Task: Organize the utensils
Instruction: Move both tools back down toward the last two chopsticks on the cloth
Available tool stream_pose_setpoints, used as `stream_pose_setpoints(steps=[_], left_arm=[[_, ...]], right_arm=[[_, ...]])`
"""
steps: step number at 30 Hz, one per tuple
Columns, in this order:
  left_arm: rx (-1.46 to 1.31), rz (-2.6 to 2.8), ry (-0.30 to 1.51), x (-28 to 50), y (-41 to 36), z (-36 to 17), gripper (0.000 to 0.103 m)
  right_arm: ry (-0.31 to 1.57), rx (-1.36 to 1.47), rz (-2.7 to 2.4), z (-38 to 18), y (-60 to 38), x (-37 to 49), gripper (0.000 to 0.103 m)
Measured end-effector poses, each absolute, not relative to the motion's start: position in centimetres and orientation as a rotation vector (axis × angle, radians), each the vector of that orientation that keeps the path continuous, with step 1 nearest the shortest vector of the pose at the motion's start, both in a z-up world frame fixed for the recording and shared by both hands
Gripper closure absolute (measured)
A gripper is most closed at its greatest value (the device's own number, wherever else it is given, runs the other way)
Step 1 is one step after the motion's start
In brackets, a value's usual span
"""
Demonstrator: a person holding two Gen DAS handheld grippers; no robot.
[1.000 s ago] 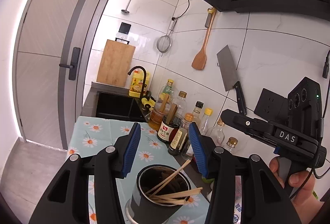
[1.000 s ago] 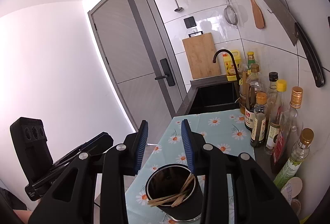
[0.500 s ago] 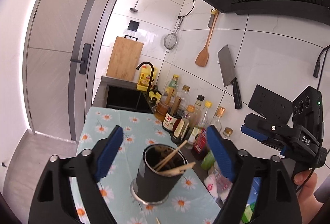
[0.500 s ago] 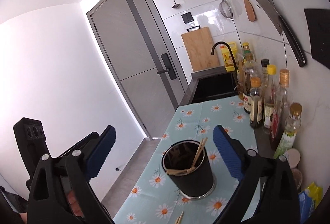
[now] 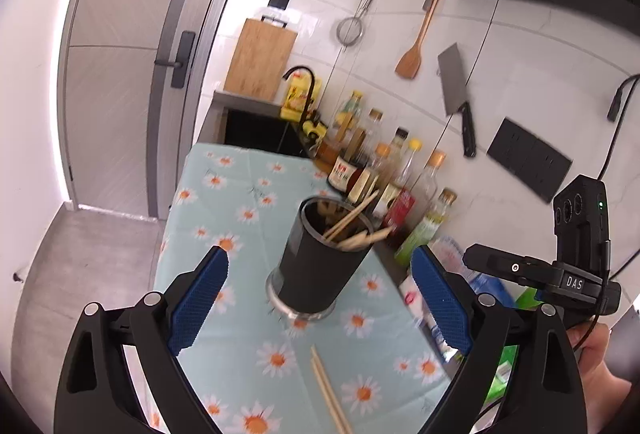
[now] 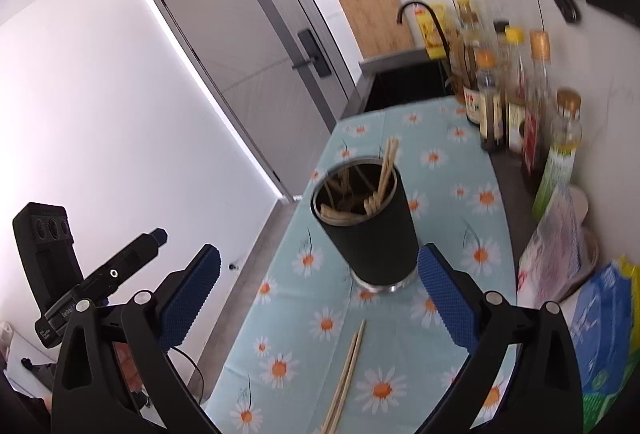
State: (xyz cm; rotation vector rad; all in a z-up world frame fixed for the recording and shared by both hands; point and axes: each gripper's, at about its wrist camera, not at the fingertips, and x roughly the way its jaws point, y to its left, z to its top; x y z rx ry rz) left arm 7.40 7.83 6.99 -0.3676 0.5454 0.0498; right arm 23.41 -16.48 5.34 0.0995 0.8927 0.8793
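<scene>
Opening wide and pulling back from the cup (image 5: 316, 258) of chopsticks, both empty tongs, left tongs (image 5: 320, 304) and right tongs (image 6: 320, 300), now face two loose chopsticks (image 6: 346, 374) lying on the desk (image 5: 240, 202), likely next to grab.

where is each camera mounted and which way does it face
Left wrist: on the left gripper, looking down the counter toward the sink; its open jaws, the right gripper and a hand show.
Right wrist: on the right gripper, facing the door; its open jaws and the left gripper show.
Shared: black cup of chopsticks, loose chopsticks, floral cloth.
</scene>
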Motion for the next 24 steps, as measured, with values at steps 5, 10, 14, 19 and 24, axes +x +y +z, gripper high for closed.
stream_pose_setpoints(steps=[5, 10, 14, 19, 24], left_arm=[[-0.366, 0.071, 0.637, 6.8, 8.1, 4.8, 0.013], [-0.421, 0.076, 0.726, 6.2, 9.3, 2.3, 0.013], [-0.421, 0.087, 0.823, 6.5, 9.7, 0.0, 0.014], [-0.399, 0.065, 0.908, 6.3, 9.4, -2.5, 0.014], [-0.394, 0.036, 0.973, 5.9, 8.8, -4.5, 0.014]], right_arm=[[0.991, 0.073, 0.861, 2.4, -15.9, 22.9, 0.005], [1.083, -0.001, 0.842, -0.7, -14.6, 22.2, 0.022], [1.200, -0.050, 0.796, -3.6, -13.7, 22.1, 0.035], [1.362, -0.068, 0.754, -7.2, -12.8, 22.4, 0.051], [1.504, -0.051, 0.697, -10.3, -12.2, 22.8, 0.054]])
